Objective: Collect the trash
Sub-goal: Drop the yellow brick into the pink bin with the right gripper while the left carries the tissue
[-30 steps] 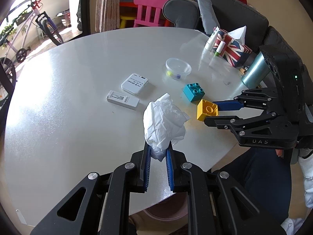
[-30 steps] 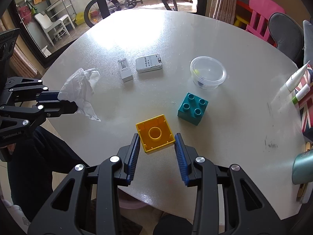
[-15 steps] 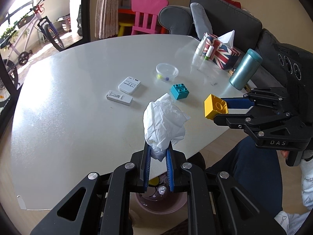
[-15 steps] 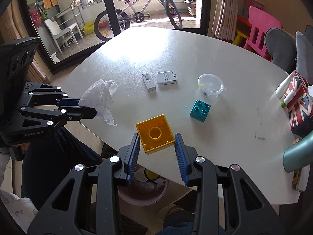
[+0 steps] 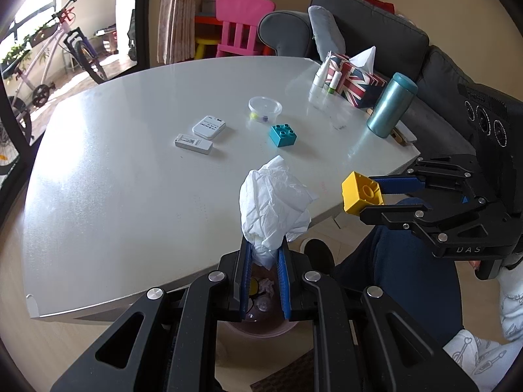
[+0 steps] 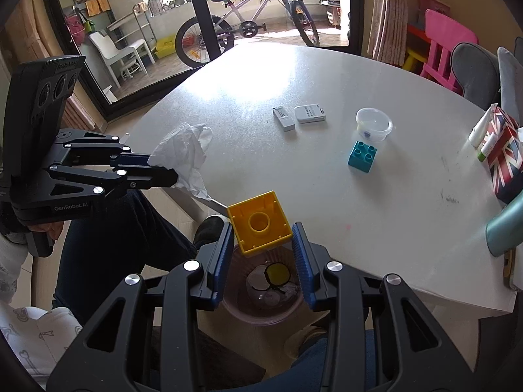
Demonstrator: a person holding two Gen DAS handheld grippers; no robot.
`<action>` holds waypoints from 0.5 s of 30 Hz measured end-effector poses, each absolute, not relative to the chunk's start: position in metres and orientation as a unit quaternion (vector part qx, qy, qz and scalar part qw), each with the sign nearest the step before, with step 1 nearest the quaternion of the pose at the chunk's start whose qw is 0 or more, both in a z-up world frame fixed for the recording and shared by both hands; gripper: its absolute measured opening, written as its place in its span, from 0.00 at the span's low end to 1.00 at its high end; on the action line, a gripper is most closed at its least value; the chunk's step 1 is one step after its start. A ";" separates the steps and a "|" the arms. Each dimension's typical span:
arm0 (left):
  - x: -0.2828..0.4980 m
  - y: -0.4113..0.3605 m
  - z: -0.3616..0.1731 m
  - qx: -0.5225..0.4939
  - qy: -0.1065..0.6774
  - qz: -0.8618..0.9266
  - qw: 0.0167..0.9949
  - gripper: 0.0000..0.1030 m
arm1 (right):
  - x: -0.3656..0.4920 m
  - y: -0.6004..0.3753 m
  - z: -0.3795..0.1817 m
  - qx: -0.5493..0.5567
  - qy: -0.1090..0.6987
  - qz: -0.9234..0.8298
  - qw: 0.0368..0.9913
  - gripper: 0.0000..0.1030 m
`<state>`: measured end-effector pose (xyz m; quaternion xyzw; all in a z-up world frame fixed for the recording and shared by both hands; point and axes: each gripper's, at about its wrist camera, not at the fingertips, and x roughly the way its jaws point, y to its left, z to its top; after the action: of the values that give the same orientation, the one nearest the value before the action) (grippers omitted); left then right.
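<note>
Left gripper (image 5: 264,261) is clamped on a crumpled white tissue (image 5: 273,202); jaws nearly together, the wad bulging out above the blue pads (image 5: 245,271); in the right wrist view the same gripper (image 6: 163,170) comes in from the left with the tissue (image 6: 184,153) hanging off its tip, past the near table edge.

Right gripper (image 6: 263,251) holds a yellow toy brick (image 6: 260,220) hollow side up; jaws part open, pads pressed on the brick's two sides; the left wrist view shows it (image 5: 376,196) at the right with the brick (image 5: 359,196) off the table edge, over the floor.

Pink waste bin (image 6: 235,307) stands on the floor below the near table edge, directly under the right gripper's fingers; it already holds a yellow disc and some crumpled bits; in the left wrist view the bin (image 5: 261,326) is mostly hidden behind the left gripper, contents showing in the gap between the pads.

On the white table (image 5: 130,179): teal toy brick (image 5: 282,135), clear lidded tub (image 5: 264,107) just behind it, two small white boxes (image 5: 209,127) side by side to the left; at the far right edge a Union Jack tissue box (image 5: 354,80) with small tubes (image 5: 322,73) beside it, and a teal tumbler (image 5: 390,106).

Person's dark trouser leg (image 6: 124,235) and a dark shoe (image 5: 318,253) sit beside the bin; background has a bicycle (image 6: 248,29), pink chair (image 5: 240,24), grey sofa (image 5: 369,36).
</note>
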<state>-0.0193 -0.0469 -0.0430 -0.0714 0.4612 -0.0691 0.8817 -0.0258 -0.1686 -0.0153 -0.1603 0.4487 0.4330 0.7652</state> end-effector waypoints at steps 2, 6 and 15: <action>-0.025 -0.047 -0.044 -0.077 0.461 -0.069 0.881 0.14 | -0.031 -0.169 -0.019 -0.158 0.454 0.436 0.761 0.35; -0.031 -0.045 -0.044 -0.081 0.461 -0.067 0.881 0.14 | -0.039 -0.168 -0.027 -0.159 0.461 0.445 0.751 0.35; -0.031 -0.046 -0.043 -0.080 0.459 -0.066 0.882 0.14 | -0.033 -0.169 -0.019 -0.153 0.446 0.441 0.764 0.87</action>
<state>-0.0307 -0.0463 -0.0428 -0.0800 0.4594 -0.0663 0.8821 -0.0335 -0.1692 -0.0187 -0.1535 0.4464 0.4407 0.7636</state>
